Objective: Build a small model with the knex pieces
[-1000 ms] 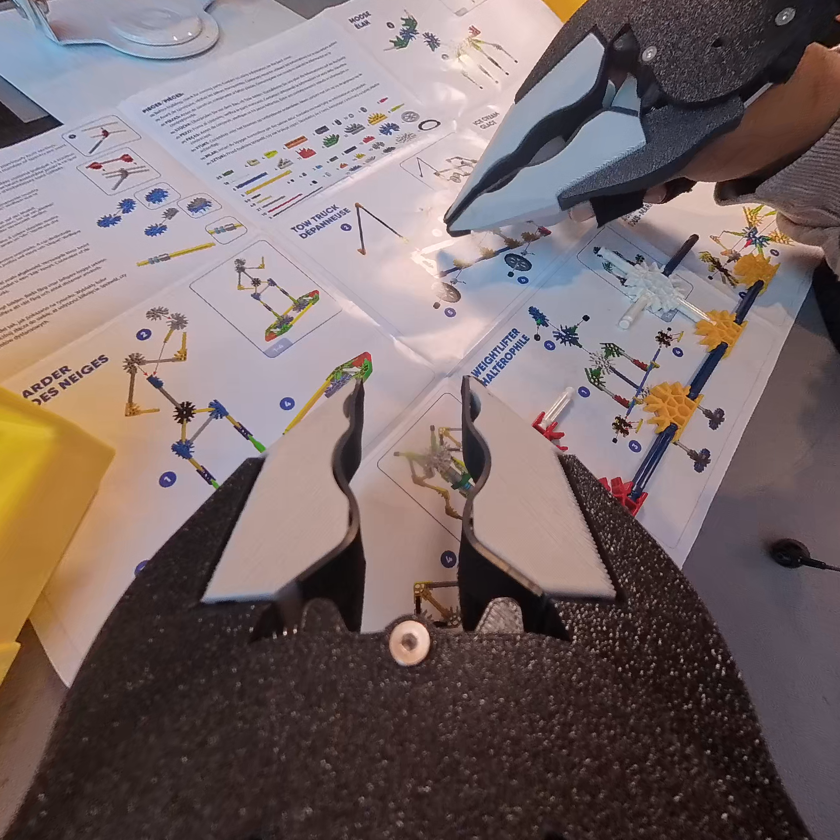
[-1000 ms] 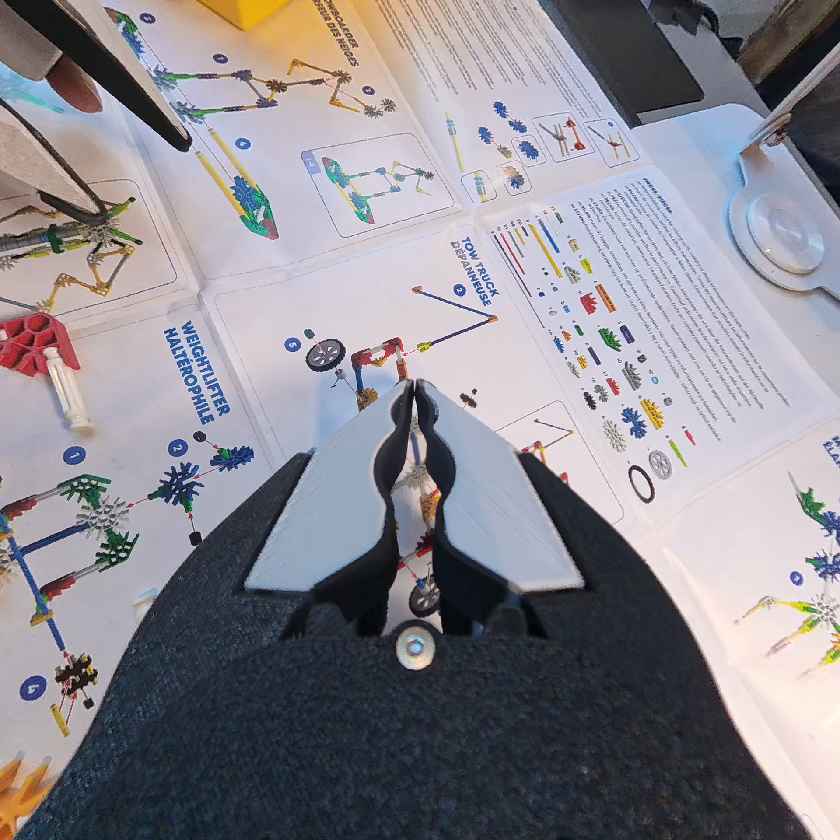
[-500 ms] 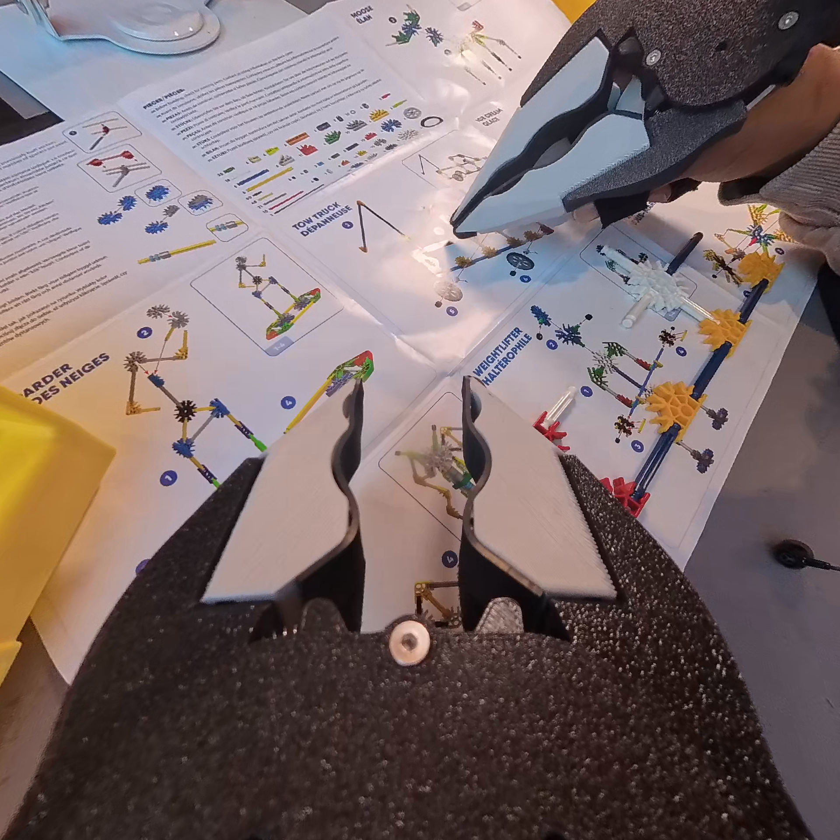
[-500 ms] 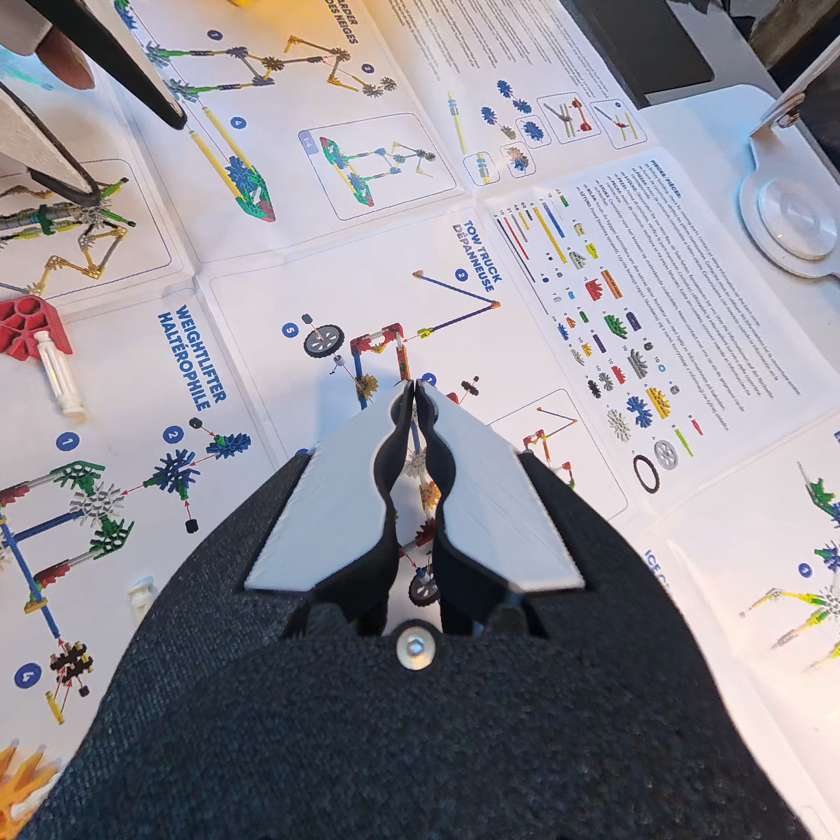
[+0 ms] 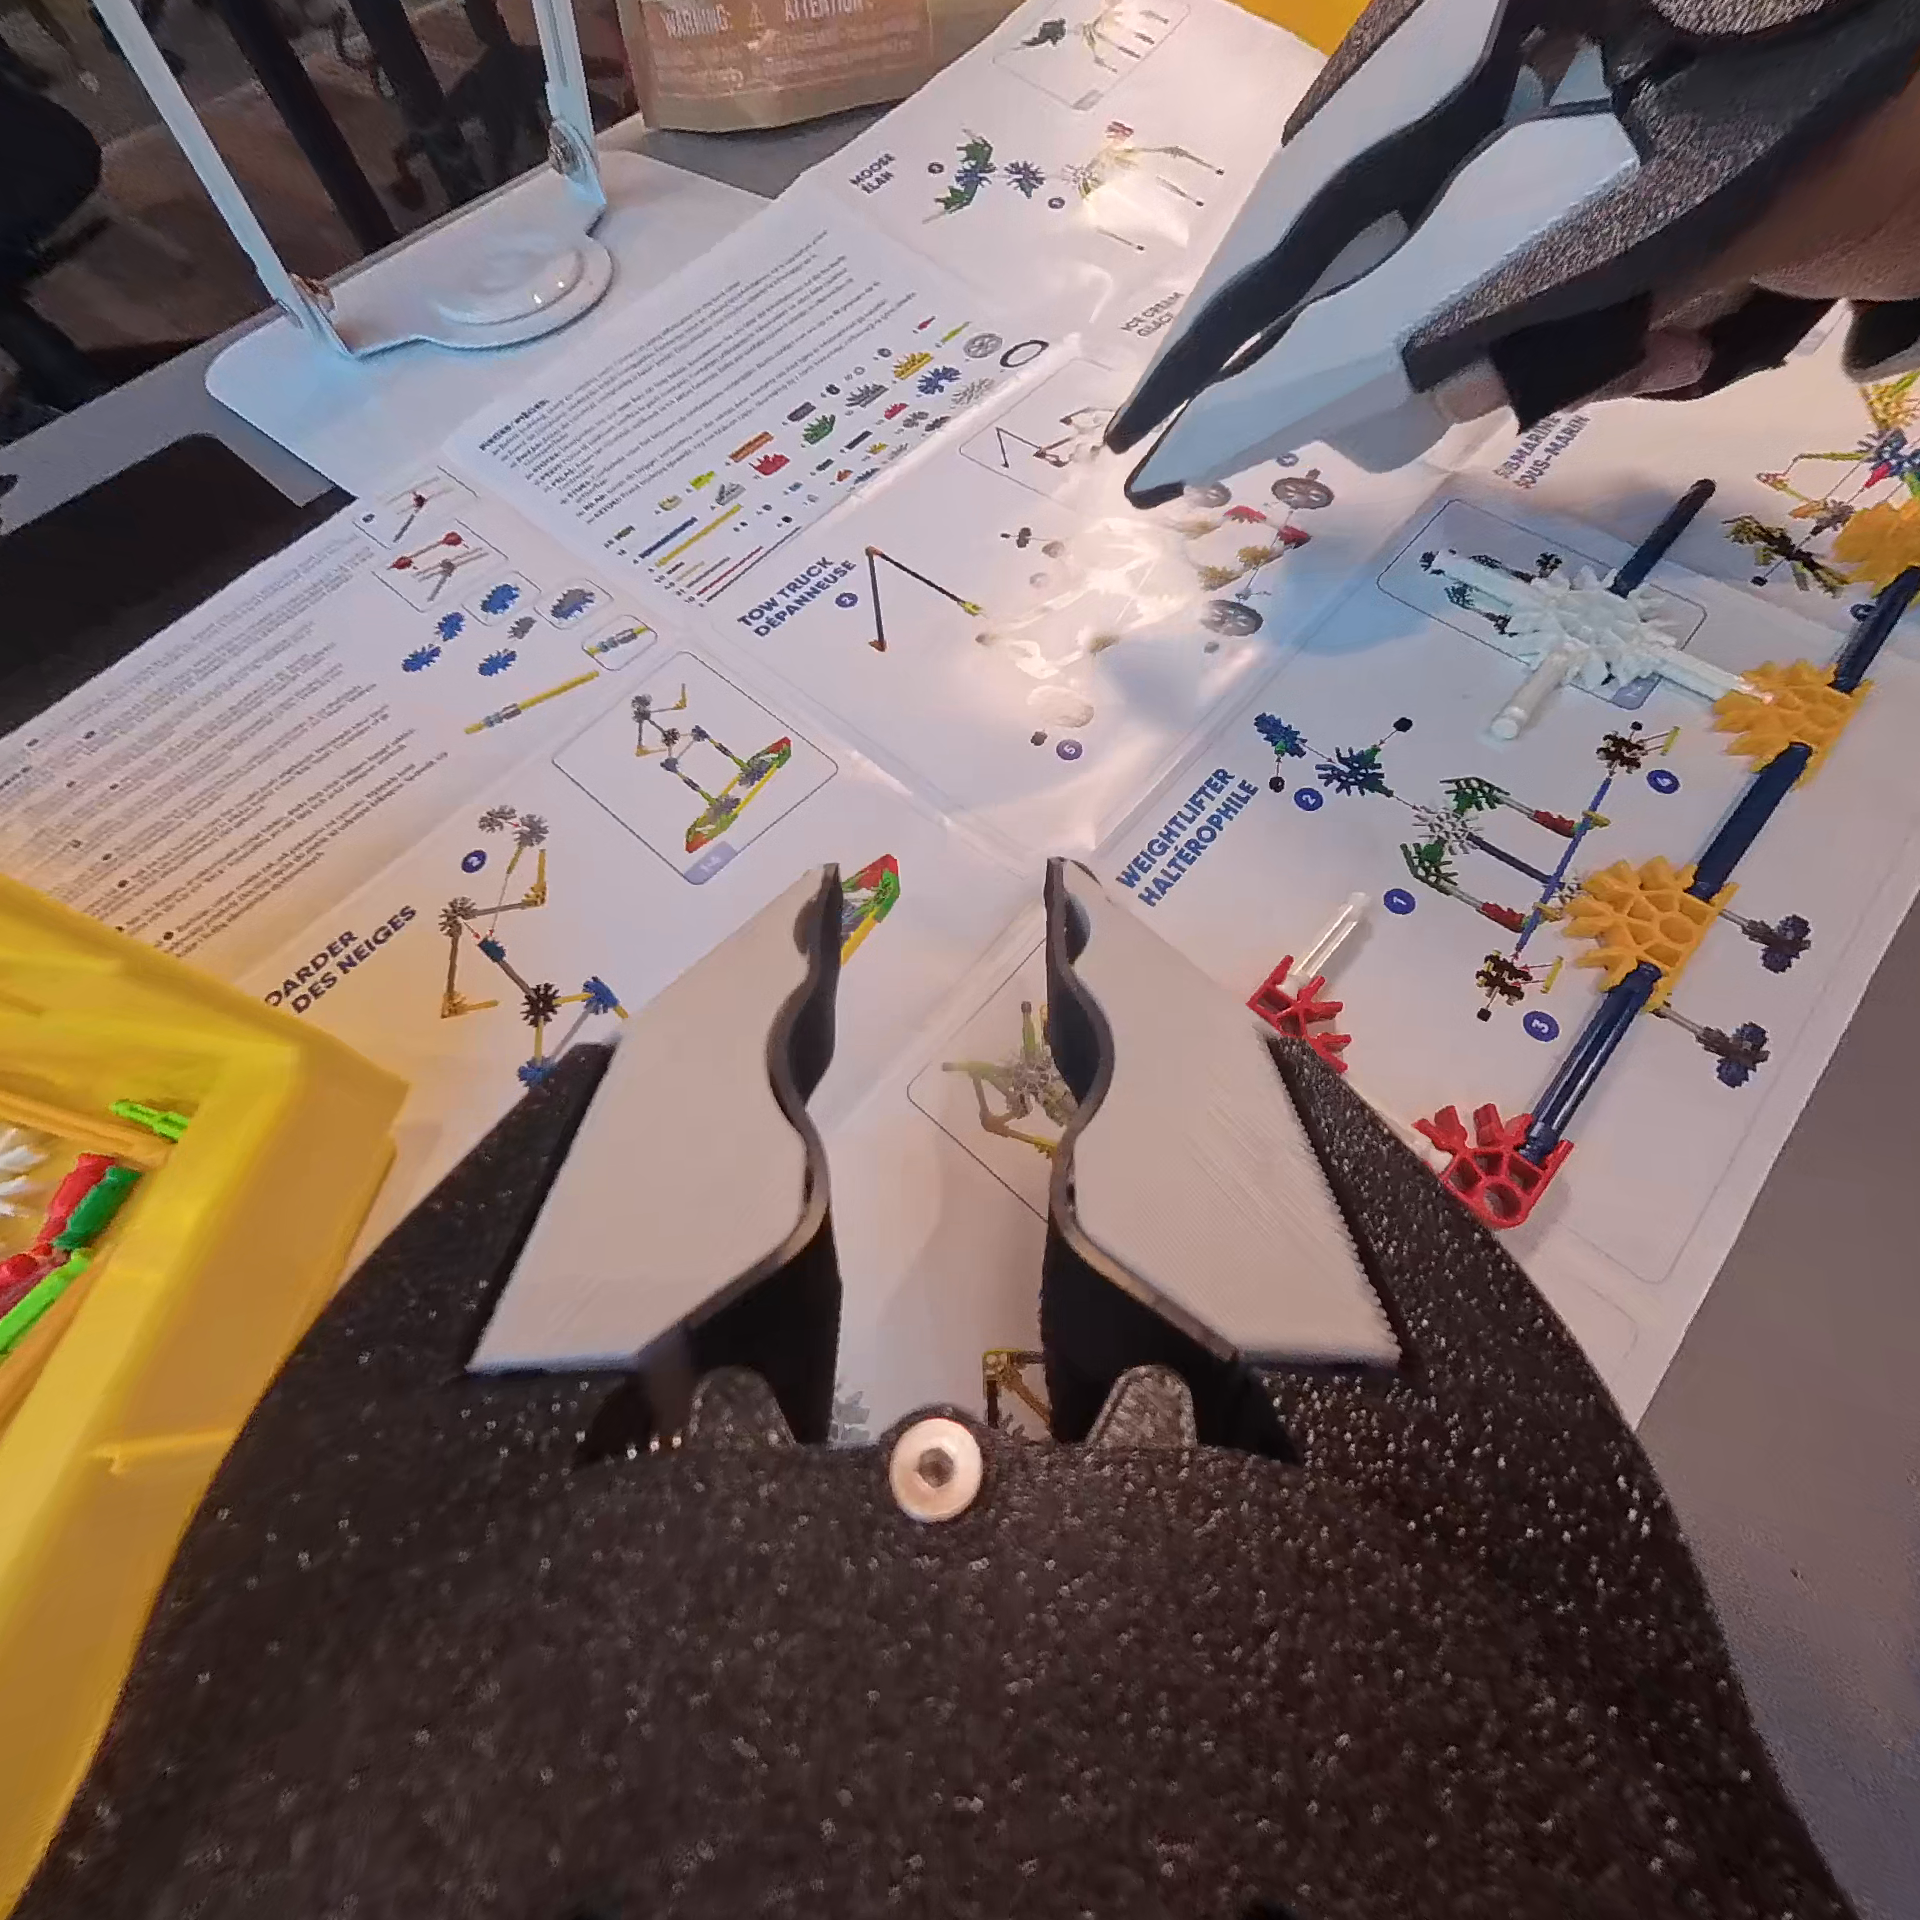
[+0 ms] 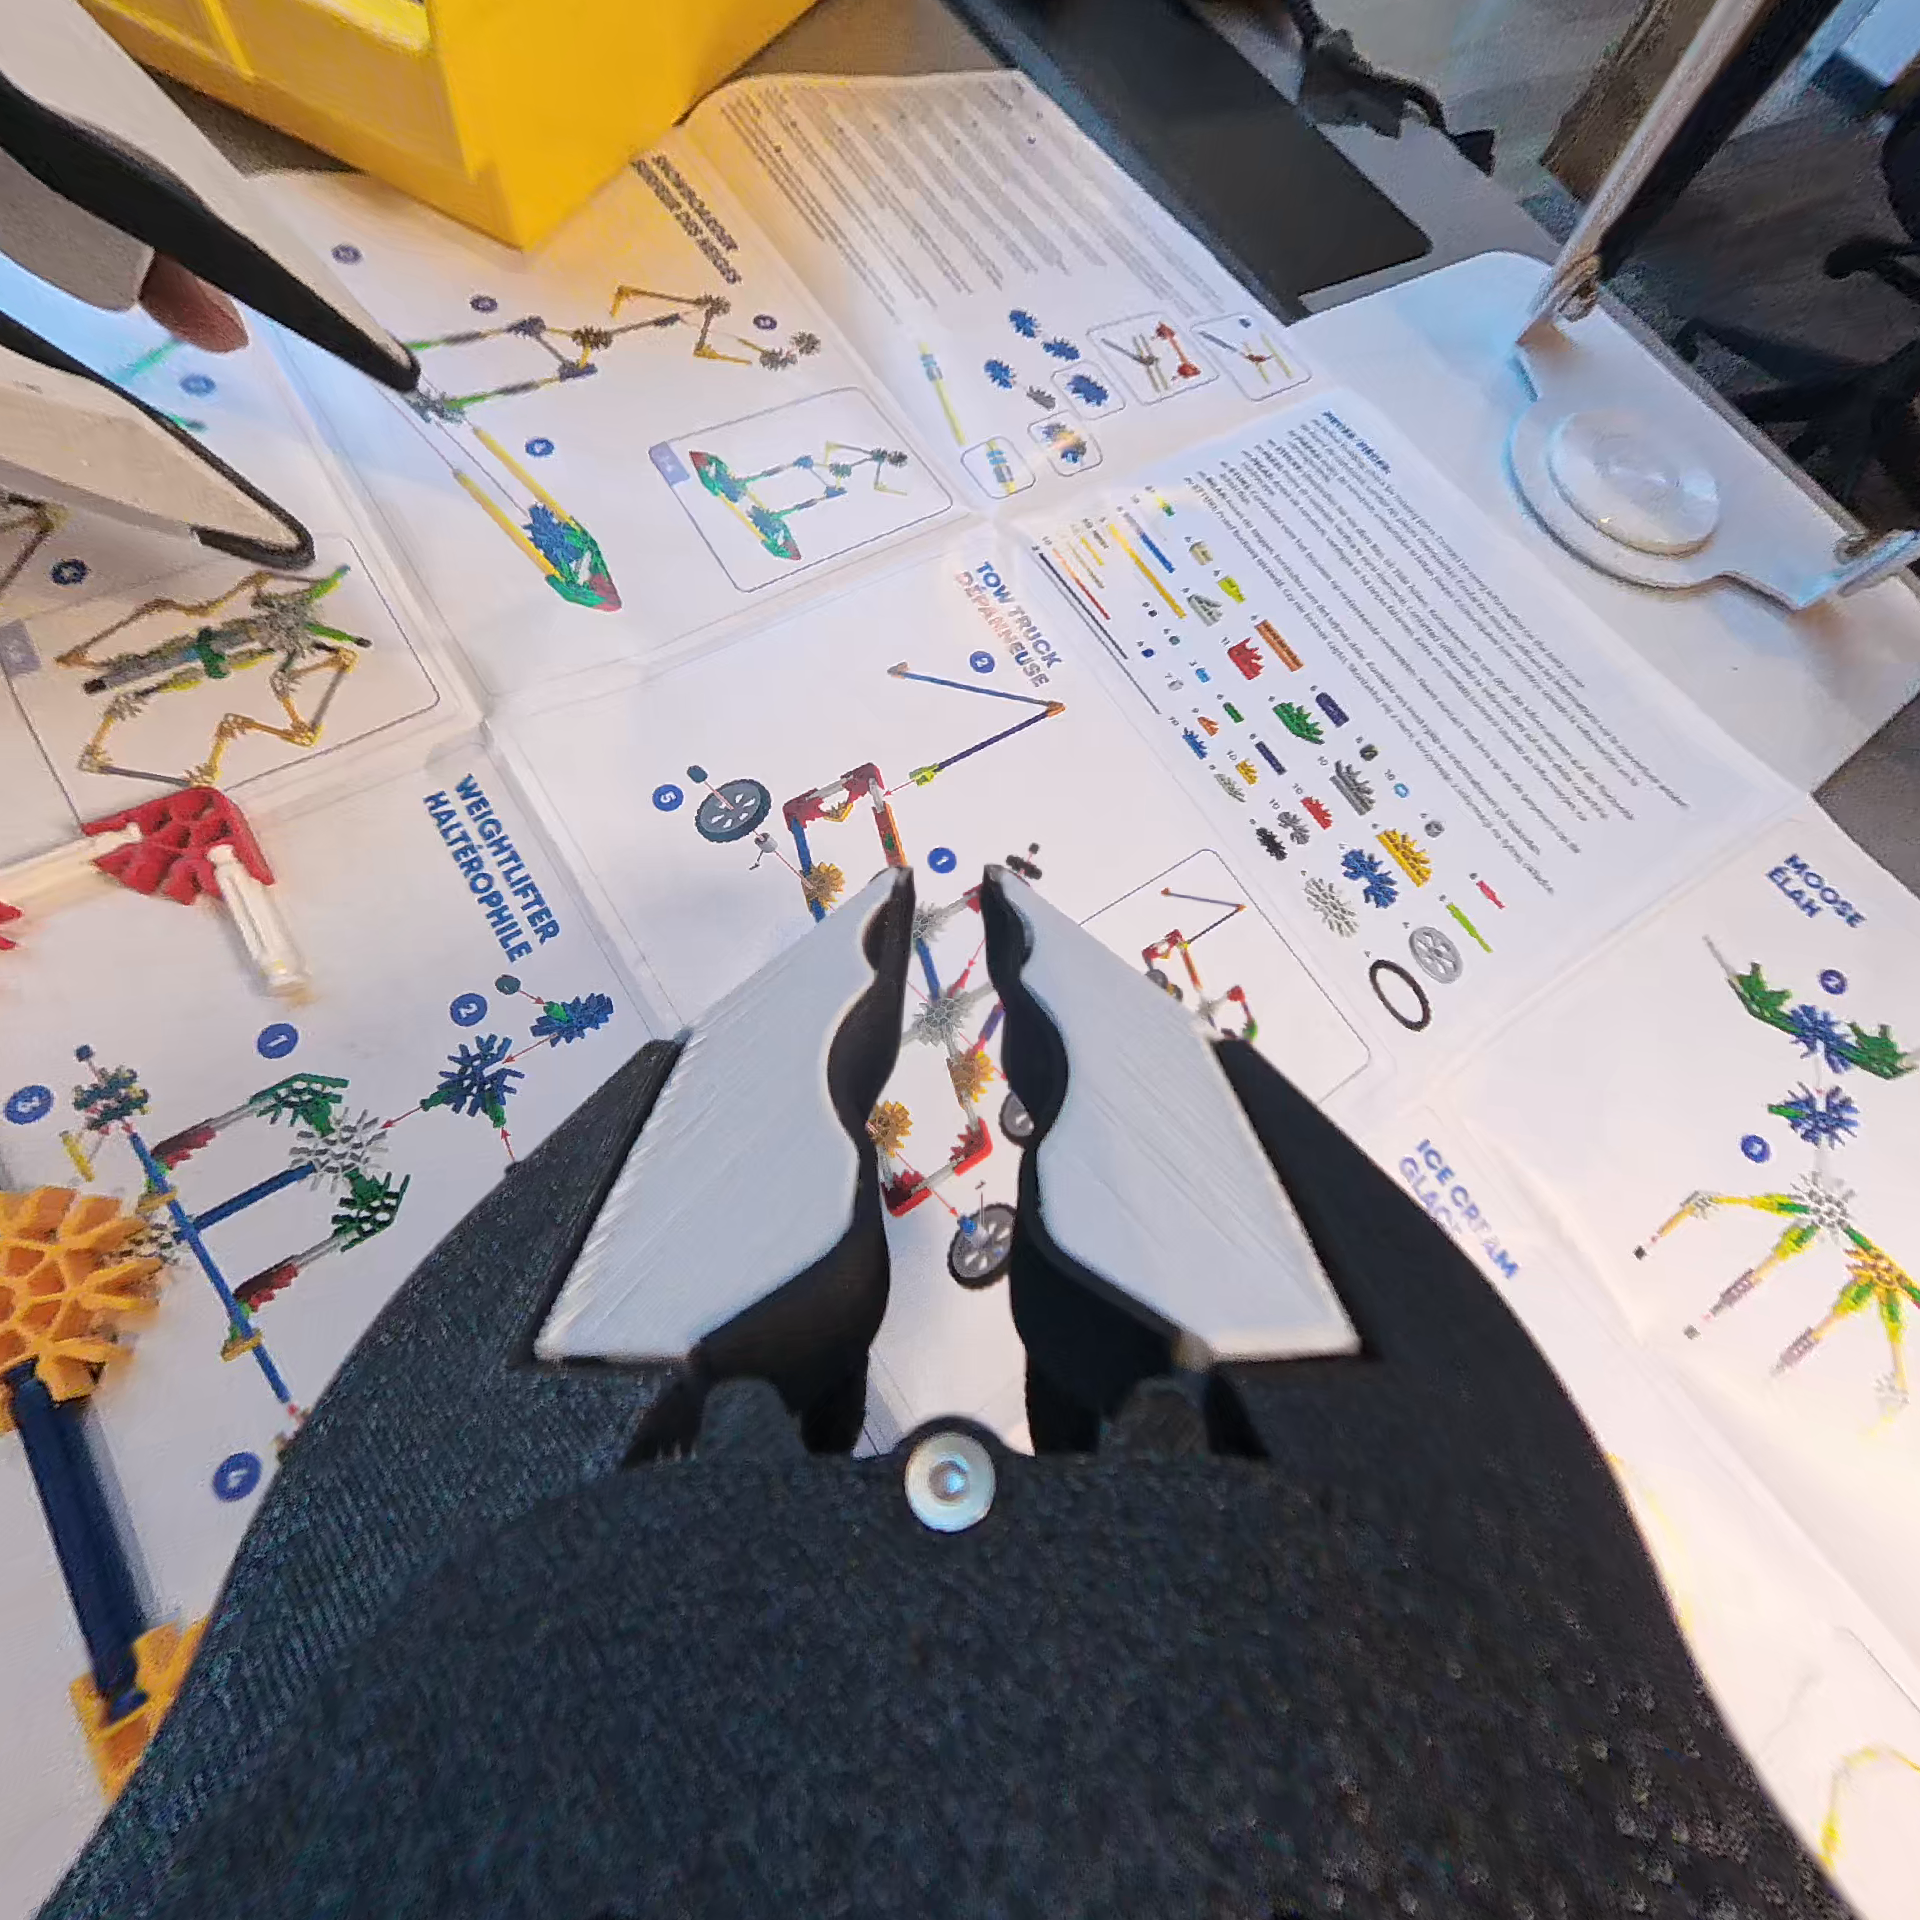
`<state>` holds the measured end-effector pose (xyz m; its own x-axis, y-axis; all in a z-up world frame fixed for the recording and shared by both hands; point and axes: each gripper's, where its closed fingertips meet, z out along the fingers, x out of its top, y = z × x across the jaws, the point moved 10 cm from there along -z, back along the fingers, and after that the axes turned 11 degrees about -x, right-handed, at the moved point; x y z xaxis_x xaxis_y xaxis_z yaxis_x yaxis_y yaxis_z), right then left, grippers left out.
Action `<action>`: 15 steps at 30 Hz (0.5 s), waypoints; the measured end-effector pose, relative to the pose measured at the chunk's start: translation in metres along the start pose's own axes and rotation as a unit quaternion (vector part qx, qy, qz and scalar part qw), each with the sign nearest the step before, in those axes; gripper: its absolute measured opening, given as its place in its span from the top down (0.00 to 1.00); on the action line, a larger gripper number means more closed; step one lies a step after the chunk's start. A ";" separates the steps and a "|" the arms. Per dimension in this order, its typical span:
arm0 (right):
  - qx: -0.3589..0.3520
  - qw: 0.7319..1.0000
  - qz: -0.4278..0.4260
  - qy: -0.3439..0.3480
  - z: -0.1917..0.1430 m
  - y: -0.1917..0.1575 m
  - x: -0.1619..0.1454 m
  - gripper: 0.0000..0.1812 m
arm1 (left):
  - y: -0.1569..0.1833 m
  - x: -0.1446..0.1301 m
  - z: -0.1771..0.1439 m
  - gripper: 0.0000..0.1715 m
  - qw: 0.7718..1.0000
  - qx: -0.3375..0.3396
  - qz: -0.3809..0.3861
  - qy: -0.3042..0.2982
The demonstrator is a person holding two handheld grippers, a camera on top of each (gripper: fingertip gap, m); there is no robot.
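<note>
My left gripper is open and empty, held above a large white instruction sheet spread on the table. My right gripper is empty, its jaws parted a little, above the sheet's truck drawing; it also shows in the left wrist view at upper right. A red connector with a clear rod lies just right of the left gripper and also shows in the right wrist view. A built piece of blue rods, yellow connectors and a red connector lies at the right.
A yellow bin with loose green, red and white parts stands at the left; it also shows in the right wrist view. A white snowflake connector on white rods lies far right. A white stand base and a brown bag sit behind. Across from one pair of fingers to the other is roughly 15 cm. From the left gripper's tips to the red connector is close to 10 cm.
Both grippers have risen and drawn back, so more of the table and yellow bin shows. The right gripper's jaws, shut before, have parted slightly. The left stays open.
</note>
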<state>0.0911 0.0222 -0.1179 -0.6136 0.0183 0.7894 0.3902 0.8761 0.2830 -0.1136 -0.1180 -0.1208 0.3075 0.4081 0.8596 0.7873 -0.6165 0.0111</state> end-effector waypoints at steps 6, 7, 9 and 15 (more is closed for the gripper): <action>-0.018 0.998 0.057 0.037 -0.025 0.007 0.005 0.91 | 0.003 0.004 -0.003 0.78 1.000 0.016 0.020 0.009; -0.019 0.997 0.065 0.039 -0.029 0.006 0.004 0.90 | 0.003 0.005 -0.004 0.78 0.999 0.021 0.023 0.012; -0.025 0.996 0.076 0.044 -0.038 0.004 0.000 0.90 | 0.000 0.009 -0.010 0.78 0.999 0.035 0.026 0.026; -0.045 0.992 0.099 0.065 -0.072 0.007 -0.016 0.90 | -0.037 0.050 -0.095 0.82 0.976 0.172 0.057 0.124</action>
<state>0.1527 -0.0067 -0.0897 -0.4273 0.1171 0.8965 0.5567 0.8154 0.1589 -0.1788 -0.1390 -0.0298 0.2982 0.1476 0.9430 0.9013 -0.3687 -0.2273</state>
